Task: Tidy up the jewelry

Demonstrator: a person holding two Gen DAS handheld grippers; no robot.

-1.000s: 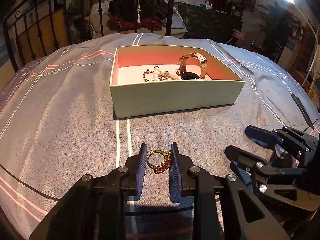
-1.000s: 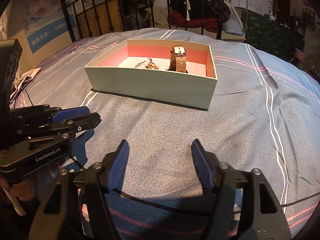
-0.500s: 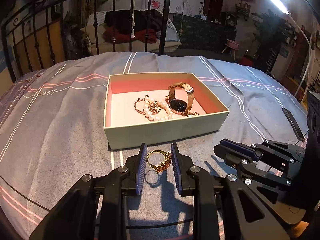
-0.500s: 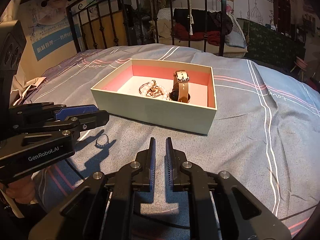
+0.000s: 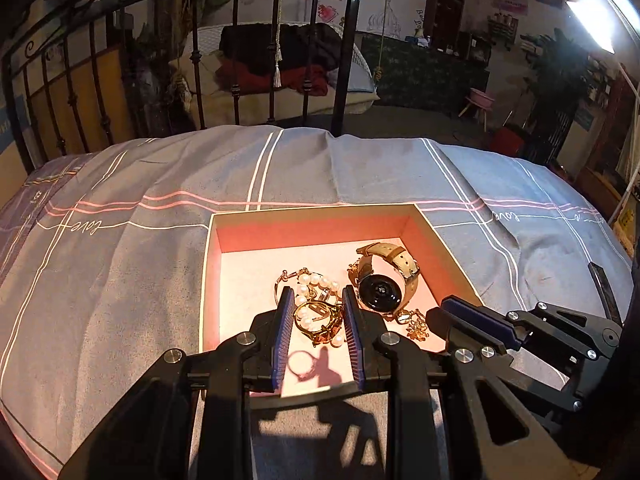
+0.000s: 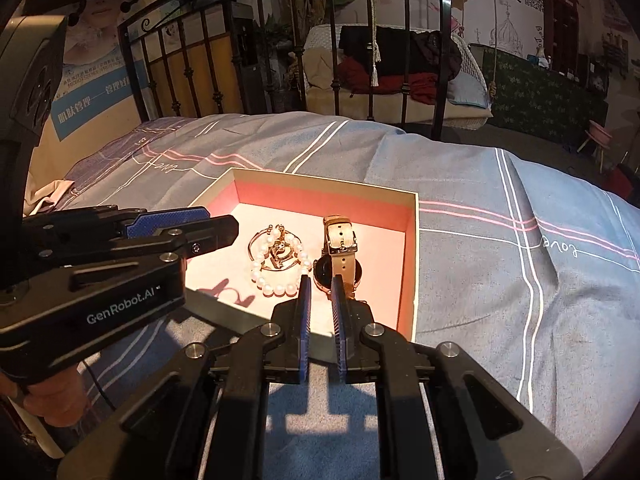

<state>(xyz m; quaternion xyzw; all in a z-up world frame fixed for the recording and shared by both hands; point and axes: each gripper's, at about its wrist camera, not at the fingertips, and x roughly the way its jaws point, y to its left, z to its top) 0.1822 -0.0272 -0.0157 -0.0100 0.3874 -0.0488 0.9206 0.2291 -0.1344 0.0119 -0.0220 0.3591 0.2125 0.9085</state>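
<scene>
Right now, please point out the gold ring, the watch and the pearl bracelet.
gold ring (image 5: 316,322), left wrist view, on its band.
watch (image 5: 379,291), left wrist view, on its dark round back.
pearl bracelet (image 6: 276,290), right wrist view, on a near pearl.

Striped grey bedspread, black iron bedframe, bright ceiling light

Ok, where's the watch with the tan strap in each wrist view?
Left wrist: tan-strapped round black-faced watch lies inside the pink-lined cardboard box, just right of centre.
Right wrist: watch stands centre, just beyond the tongs.
Shared landmark: white pearl bracelet left of it.
</scene>
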